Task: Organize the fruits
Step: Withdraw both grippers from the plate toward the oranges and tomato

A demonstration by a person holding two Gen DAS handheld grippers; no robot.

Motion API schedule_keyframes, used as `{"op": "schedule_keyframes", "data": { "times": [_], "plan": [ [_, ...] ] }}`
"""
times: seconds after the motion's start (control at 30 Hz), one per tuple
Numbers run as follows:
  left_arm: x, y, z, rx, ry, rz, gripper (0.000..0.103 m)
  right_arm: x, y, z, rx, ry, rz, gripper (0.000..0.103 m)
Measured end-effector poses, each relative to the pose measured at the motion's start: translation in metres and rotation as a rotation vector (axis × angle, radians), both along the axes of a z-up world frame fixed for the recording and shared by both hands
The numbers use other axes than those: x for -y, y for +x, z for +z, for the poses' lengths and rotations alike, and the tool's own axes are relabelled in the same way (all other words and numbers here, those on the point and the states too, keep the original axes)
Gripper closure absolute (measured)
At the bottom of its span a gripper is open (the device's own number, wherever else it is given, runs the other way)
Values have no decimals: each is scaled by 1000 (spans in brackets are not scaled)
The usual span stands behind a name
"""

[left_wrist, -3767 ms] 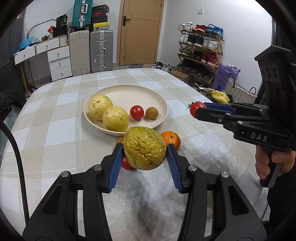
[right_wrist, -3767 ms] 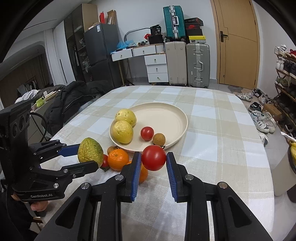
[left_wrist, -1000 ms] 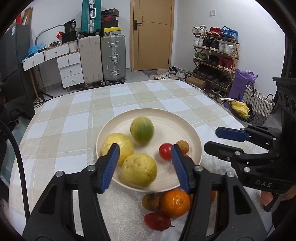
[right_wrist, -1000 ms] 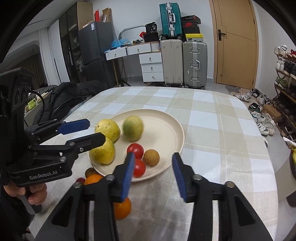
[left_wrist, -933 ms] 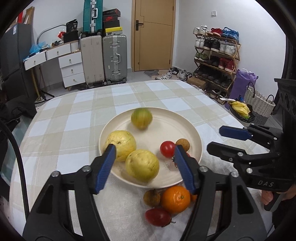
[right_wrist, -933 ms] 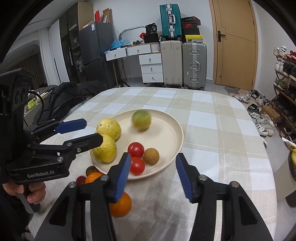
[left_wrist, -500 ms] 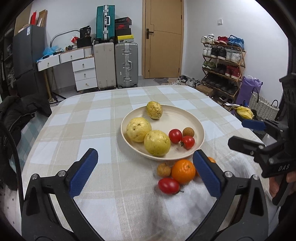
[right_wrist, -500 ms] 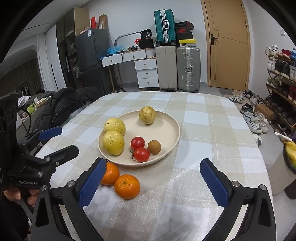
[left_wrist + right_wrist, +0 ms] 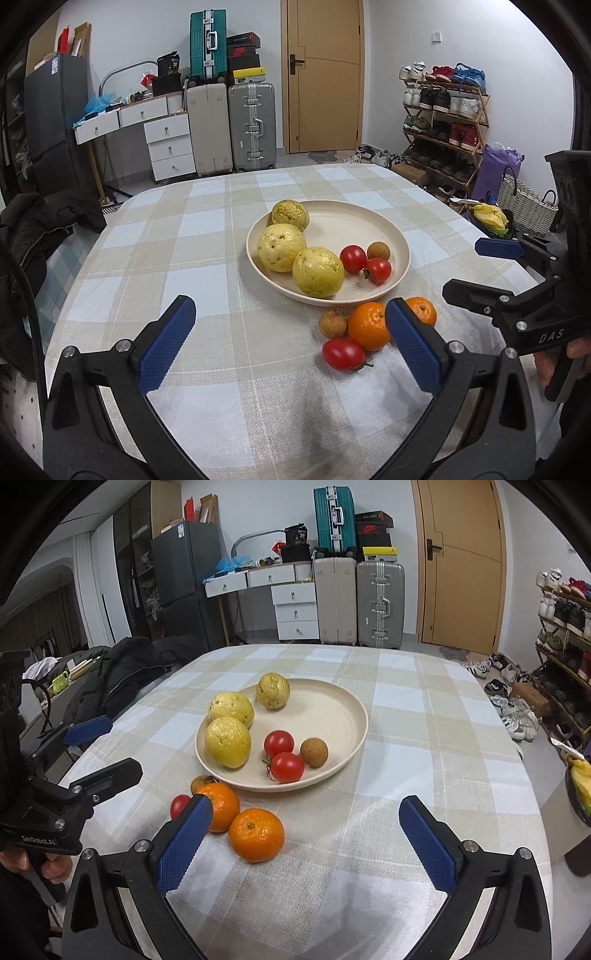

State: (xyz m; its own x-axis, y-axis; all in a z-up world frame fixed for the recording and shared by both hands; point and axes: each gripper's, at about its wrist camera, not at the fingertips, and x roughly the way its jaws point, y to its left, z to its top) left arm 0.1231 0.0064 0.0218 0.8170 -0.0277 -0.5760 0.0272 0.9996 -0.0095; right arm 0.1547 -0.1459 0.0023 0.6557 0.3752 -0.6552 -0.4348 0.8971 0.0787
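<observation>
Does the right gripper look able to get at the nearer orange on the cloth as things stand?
Probably yes: the right gripper is open and empty, and the nearer orange lies just ahead between its fingers, apart from the other orange.

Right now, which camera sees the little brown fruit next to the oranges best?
The left wrist view: the small brown fruit lies in full sight beside the front orange. In the right wrist view that orange hides most of it.
</observation>
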Motion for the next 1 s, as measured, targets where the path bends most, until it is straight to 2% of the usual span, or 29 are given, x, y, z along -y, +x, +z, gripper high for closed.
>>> {"op": "schedule_keyframes", "data": {
  "times": [0.37,1.0],
  "plan": [
    [-1,10,-10,-48,3,-7,1,-10,5,-19,-84,-28,23,0],
    [5,13,-16,-78,26,-26,1,-25,3,-35,-133,-86,42,0]
  ]
}}
